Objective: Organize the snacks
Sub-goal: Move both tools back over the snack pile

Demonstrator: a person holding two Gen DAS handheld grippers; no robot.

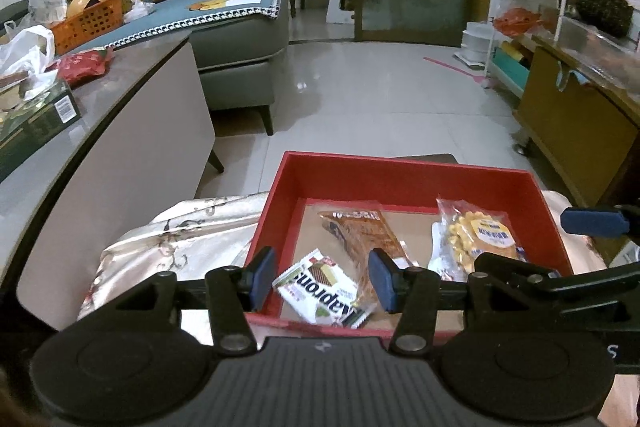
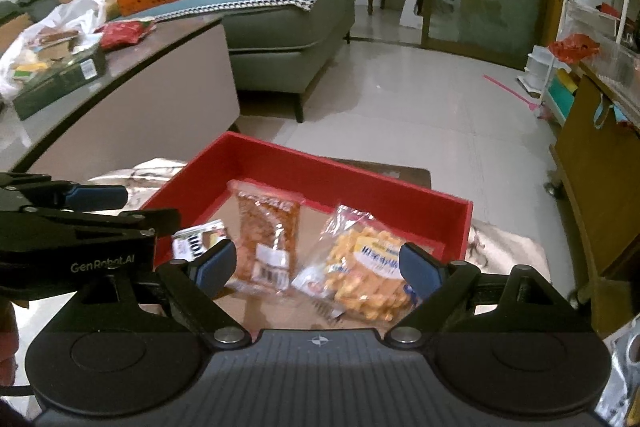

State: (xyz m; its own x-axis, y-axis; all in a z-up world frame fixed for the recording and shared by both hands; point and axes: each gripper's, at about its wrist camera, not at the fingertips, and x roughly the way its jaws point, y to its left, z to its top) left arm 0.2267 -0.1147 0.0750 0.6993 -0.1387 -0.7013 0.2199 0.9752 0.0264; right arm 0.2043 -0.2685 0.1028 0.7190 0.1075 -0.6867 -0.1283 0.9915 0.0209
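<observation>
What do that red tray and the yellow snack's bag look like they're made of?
The red tray looks like matte cardboard: straight thin walls, a brown papery floor, no shine. The yellow snack bag seems to be clear glossy plastic film: it wrinkles, glints, and shows the pieces inside.

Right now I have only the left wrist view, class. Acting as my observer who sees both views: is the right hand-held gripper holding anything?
Observer: No. The right wrist view shows the right hand-held gripper wide open, its pads pressing nothing. The yellow snack bag lies loose in the red box beyond it.
Operator: The near end of the orange packet is hidden for me. Anything there?
Observer: The orange packet carries a white barcode label at that end.
</observation>
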